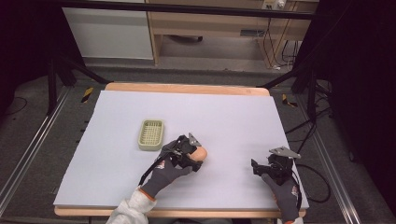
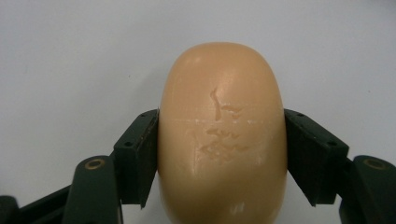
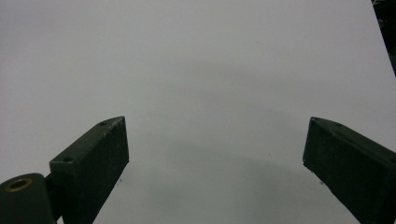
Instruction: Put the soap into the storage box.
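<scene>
The left hand-held gripper (image 1: pixel 198 156) is clamped on a smooth, peach-coloured oval bar of soap (image 1: pixel 201 153), which sits near the middle of the desk (image 1: pixel 233 116), a wooden-edged top covered by a pale lilac-white sheet. In the left gripper view the soap (image 2: pixel 222 135) stands between the two black jaws, each pad pressed flat against one of its long sides; its rounded far end reaches past the jaws, and faint embossed marks and scuffs show on its upper face. The gloved left hand (image 1: pixel 168 170) comes in from the bottom of the high view, its white sleeve at the desk's near edge. A small pale green rectangular plastic soap dish (image 1: pixel 151 134) with a slotted floor lies just to the left of the left hand-held gripper, apart from the soap and empty. The right hand-held gripper (image 1: pixel 256 166) rests low over the right side of the desk, well apart from the soap, held by the gloved right hand (image 1: pixel 282 186). In the right gripper view the right hand-held gripper (image 3: pixel 215 154) has its jaws spread wide with only bare sheet between them.
</scene>
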`<act>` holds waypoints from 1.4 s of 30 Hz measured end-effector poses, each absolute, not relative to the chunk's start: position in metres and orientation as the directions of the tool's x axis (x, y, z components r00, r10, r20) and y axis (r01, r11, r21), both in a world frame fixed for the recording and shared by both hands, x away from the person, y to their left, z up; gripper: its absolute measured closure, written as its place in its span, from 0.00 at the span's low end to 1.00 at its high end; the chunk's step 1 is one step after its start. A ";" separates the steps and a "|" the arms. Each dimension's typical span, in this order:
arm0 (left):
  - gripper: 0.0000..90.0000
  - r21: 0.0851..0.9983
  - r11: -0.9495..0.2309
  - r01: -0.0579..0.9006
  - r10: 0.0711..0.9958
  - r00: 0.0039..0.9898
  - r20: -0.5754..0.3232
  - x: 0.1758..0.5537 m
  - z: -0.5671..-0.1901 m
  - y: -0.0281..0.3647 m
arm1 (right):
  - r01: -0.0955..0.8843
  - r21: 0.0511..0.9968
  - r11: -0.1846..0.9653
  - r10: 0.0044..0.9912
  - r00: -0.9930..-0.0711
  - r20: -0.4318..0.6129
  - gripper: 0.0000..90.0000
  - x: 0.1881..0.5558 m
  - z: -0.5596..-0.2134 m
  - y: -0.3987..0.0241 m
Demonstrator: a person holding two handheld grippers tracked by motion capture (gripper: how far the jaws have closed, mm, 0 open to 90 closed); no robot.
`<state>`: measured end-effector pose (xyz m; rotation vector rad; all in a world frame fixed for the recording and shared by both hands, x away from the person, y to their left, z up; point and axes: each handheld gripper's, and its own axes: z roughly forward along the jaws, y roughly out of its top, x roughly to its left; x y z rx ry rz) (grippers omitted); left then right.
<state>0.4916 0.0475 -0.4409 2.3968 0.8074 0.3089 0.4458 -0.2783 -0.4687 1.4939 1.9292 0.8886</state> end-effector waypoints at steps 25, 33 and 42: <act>0.35 0.661 -0.565 0.494 0.677 0.736 0.029 0.484 -0.411 0.091 | 0.613 0.773 0.166 0.971 -0.238 -0.020 0.08 0.445 -0.468 -0.278; 0.35 0.680 -0.540 0.496 0.695 0.718 0.028 0.484 -0.402 0.109 | 0.612 0.774 0.161 0.972 -0.235 -0.017 0.08 0.444 -0.467 -0.278; 0.35 0.690 -0.518 0.505 0.719 0.694 0.031 0.487 -0.395 0.125 | 0.613 0.774 0.161 0.973 -0.232 -0.018 0.08 0.444 -0.468 -0.278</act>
